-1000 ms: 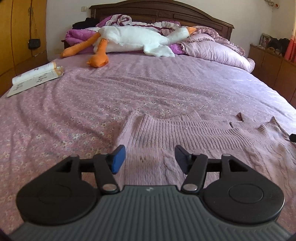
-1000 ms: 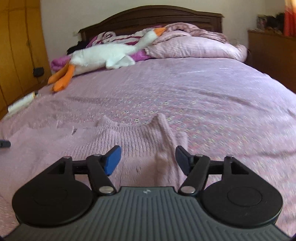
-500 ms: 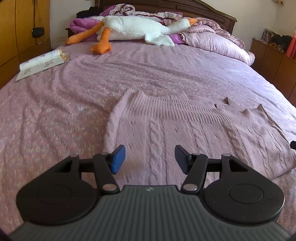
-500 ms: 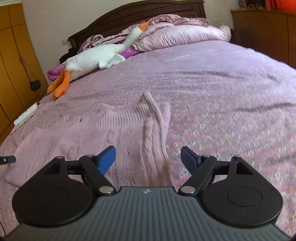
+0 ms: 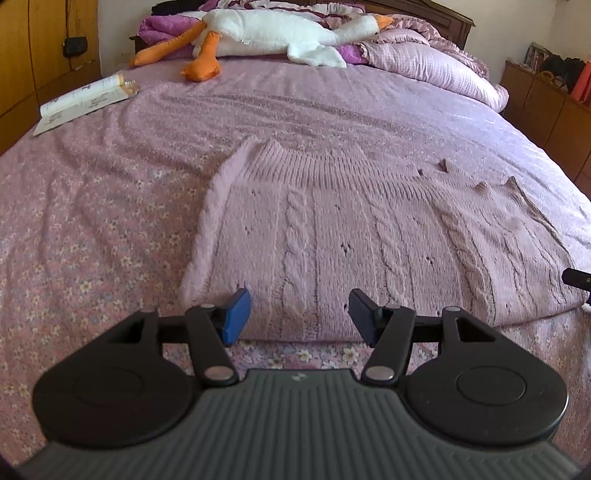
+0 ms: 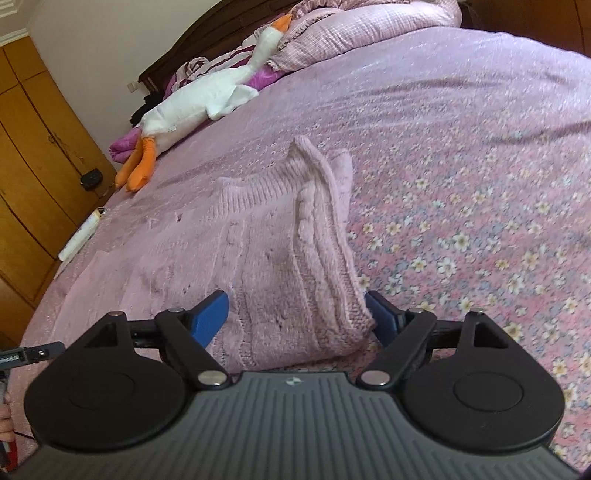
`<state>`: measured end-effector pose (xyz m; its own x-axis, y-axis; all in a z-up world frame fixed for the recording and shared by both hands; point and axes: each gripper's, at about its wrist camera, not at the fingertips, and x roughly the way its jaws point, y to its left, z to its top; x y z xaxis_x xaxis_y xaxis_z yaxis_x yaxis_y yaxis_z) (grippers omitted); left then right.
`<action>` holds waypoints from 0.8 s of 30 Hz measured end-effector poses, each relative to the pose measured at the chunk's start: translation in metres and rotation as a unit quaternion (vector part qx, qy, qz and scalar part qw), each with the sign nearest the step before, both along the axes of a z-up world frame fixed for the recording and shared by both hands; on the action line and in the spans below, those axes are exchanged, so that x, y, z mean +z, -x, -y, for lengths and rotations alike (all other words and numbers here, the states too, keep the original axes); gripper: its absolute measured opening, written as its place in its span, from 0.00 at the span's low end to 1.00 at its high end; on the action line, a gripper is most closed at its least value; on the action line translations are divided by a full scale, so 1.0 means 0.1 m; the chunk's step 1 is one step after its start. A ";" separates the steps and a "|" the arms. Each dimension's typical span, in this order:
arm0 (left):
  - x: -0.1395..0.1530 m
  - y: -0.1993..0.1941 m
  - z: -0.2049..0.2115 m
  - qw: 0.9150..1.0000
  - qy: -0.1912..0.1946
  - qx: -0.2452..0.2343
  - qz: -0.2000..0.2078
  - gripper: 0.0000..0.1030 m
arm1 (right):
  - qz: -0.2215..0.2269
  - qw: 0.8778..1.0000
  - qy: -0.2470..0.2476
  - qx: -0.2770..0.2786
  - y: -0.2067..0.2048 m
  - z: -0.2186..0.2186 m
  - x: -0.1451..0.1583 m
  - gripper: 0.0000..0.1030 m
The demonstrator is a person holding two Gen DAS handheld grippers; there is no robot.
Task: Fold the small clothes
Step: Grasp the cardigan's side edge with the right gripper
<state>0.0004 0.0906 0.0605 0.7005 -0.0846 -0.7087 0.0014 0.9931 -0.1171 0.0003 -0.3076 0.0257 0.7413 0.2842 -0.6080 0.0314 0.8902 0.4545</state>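
Note:
A pale pink cable-knit sweater [image 5: 369, 229] lies spread flat on the floral purple bedsheet [image 5: 92, 221], ribbed hem towards the headboard. My left gripper [image 5: 299, 314] hovers open over the sweater's near left edge, nothing between its blue pads. In the right wrist view the sweater [image 6: 277, 258] has its right side doubled over in a thick fold. My right gripper [image 6: 295, 314] stands wide open astride the near corner of that fold, and the pads do not press on it.
A white plush goose [image 5: 266, 33] with orange feet and pink pillows [image 5: 436, 70] lie at the headboard. An open book [image 5: 85, 103] rests near the bed's left edge. A wooden wardrobe [image 6: 33, 147] stands left, a dresser [image 5: 546, 107] right.
Both grippers have drawn back to the sweater's near edge and tilted down. The right jaws have widened and the right view has rolled. The sweater now lies flatter.

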 end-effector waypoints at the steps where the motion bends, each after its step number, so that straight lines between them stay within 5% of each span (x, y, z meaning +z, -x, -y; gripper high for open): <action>1: -0.01 0.00 0.01 1.000 -0.001 0.000 -0.001 0.59 | 0.000 1.000 -0.014 0.004 -0.01 0.01 -0.01 0.83; 7: -0.05 -0.01 0.04 1.000 -0.005 0.002 -0.006 0.59 | -0.001 0.995 -0.098 0.002 -0.08 0.13 -0.11 0.88; 24: -0.08 -0.07 0.09 1.000 -0.001 0.002 -0.010 0.59 | 0.036 0.990 -0.135 0.013 -0.20 0.05 -0.24 0.88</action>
<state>0.0069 0.0815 0.0525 0.6866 -0.0795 -0.7227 -0.0053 0.9934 -0.1143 0.0203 -0.3129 0.0022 0.7698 0.4491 -0.4536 -0.0313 0.7363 0.6759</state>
